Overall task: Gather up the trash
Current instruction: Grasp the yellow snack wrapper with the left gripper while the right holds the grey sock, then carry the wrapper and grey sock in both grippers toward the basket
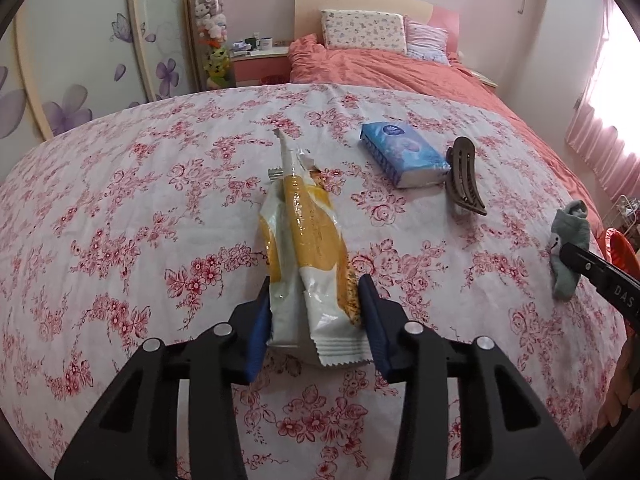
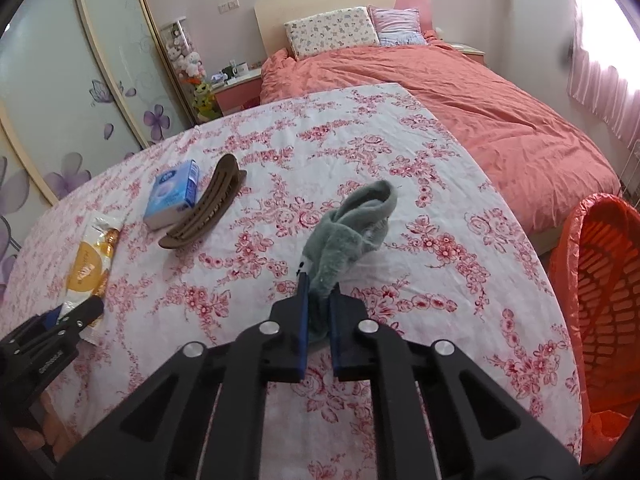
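Observation:
An empty yellow and white snack wrapper (image 1: 308,248) lies on the floral tablecloth (image 1: 140,200). My left gripper (image 1: 314,300) is closed on the wrapper's near end, its blue pads touching both sides. The wrapper (image 2: 90,264) and left gripper (image 2: 76,314) also show at the left of the right wrist view. My right gripper (image 2: 319,300) is shut on a crumpled grey sock (image 2: 352,232), which rests on the cloth. The sock (image 1: 568,248) shows at the right edge of the left wrist view.
A blue tissue pack (image 1: 404,152) and a brown hair claw (image 1: 464,176) lie beyond the wrapper. An orange bin with a red bag liner (image 2: 600,320) stands on the floor right of the table. A bed with a coral duvet (image 2: 480,112) is behind.

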